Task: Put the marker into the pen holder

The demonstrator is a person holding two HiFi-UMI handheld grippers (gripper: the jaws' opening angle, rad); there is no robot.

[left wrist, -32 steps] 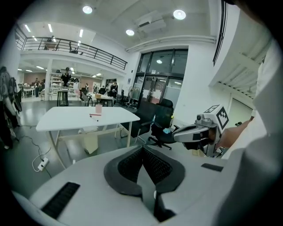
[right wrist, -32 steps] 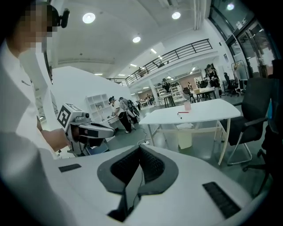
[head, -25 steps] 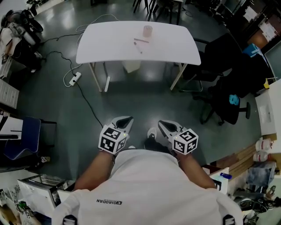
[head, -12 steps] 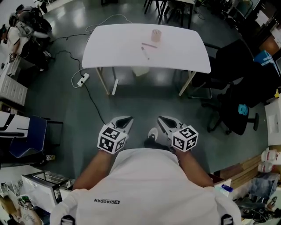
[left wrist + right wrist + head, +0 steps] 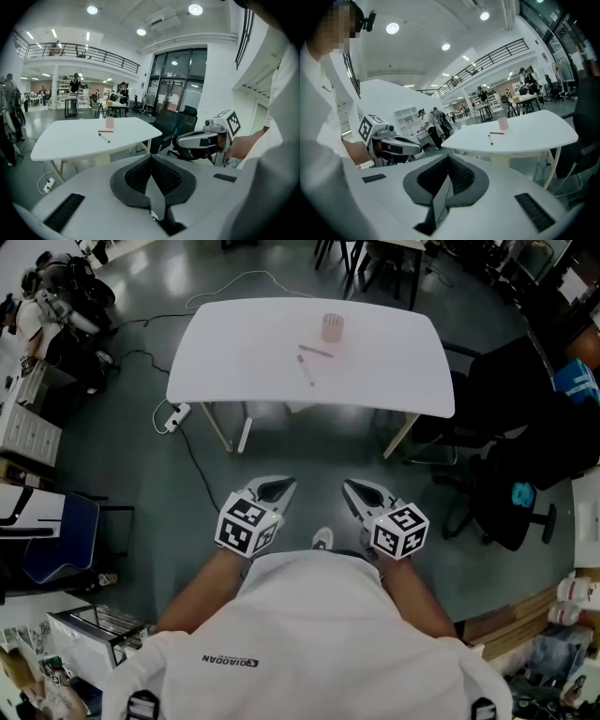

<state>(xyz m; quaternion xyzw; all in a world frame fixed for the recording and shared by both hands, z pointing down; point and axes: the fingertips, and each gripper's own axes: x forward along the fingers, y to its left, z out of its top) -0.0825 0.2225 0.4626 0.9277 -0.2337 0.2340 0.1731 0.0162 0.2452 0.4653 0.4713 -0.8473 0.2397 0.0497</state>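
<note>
A white table (image 5: 234,357) stands ahead of me across the grey floor. On it rest a pink pen holder (image 5: 332,327), a red marker (image 5: 316,351) just in front of the holder, and a dark marker (image 5: 306,369) nearer me. The holder (image 5: 109,122) and both markers also show small in the left gripper view, and the holder (image 5: 502,123) in the right gripper view. My left gripper (image 5: 283,487) and right gripper (image 5: 350,489) are held close to my body, far short of the table. Both are shut with nothing between their jaws.
Black office chairs (image 5: 525,465) stand right of the table. A power strip (image 5: 175,413) with a cable lies on the floor at the table's left leg. Blue chair (image 5: 47,535) and clutter at left. People stand far off in the hall.
The table has drawn a little nearer and shifted right in the head view. Both grippers stay shut at my waist, raised slightly.
</note>
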